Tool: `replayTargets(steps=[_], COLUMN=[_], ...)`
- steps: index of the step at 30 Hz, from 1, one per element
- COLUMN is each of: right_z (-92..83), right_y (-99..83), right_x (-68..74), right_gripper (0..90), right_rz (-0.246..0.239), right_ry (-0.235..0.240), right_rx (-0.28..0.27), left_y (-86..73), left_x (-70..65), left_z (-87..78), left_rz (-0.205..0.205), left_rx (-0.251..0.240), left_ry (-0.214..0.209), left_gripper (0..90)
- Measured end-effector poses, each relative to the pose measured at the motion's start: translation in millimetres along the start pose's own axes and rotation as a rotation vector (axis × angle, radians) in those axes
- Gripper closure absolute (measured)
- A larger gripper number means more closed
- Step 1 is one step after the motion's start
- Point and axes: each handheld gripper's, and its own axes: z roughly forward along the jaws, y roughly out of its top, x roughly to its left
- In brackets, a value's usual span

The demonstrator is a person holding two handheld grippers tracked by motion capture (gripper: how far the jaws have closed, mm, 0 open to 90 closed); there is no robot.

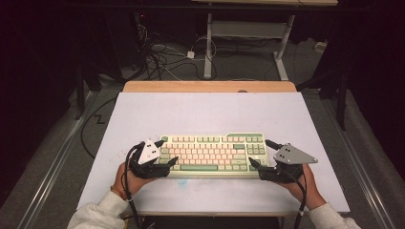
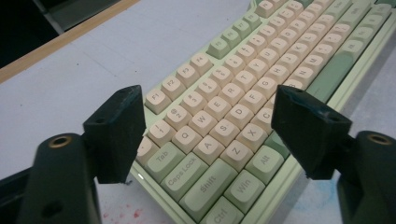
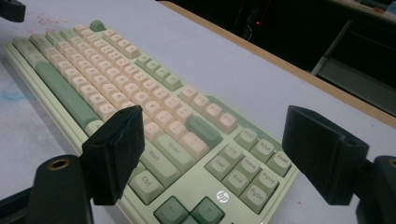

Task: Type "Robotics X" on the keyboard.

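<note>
— So, where does the keyboard [image 1: 212,155] sit?

— On the white desk [image 1: 205,112], close to the near edge and roughly midway between the left and right edges, its long side parallel to that edge.

— And the tools?

— The left tool [image 1: 168,161] is at the keyboard's left end, the right tool [image 1: 256,164] at its right end. Both stand wide apart, with nothing pinched between the pads.

— Do they touch the keyboard?

— Hard to tell. In the left gripper view the jaws frame the Tab, Caps Lock and Shift corner; one jaw covers the key left of Tab, the other hides part of the bottom row near Alt. Whether either pad rests on the case I cannot tell.

— And the right side?

— In the right gripper view the jaws straddle the corner with the arrow keys and the Del, End, PgDn block. The arrow keys are cut off by the lower frame edge, and a jaw covers the keys beside Ctrl.

— Anything else obscured?

— The person's hands [image 1: 125,180] are largely hidden behind the tool bodies, and the desk's far wooden rim [image 1: 210,86] meets a dark background where little can be made out.
</note>
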Motion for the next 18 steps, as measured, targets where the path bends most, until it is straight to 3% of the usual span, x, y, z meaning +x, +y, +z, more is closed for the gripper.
replayTargets(steps=[5, 14, 18], right_z=[-0.3, -0.5, -0.8], right_y=[-0.5, -1.4, -2.4], right_x=[0.3, 0.4, 1.3], right_gripper=[21.3, 21.8, 32.3], right_rz=[0.0, -0.004, -0.012], right_ry=[0.004, 0.006, 0.018], right_rx=[0.002, 0.009, 0.016], left_y=[5.4, 13.6, 16.3], left_x=[-1.2, -4.7, -6.8], left_z=[6.6, 14.2, 16.9], left_rz=[-0.003, 0.032, 0.045], left_rx=[0.013, 0.003, 0.003], left_ry=[-0.027, -0.076, -0.084], left_gripper=[34.5, 47.5, 47.9])
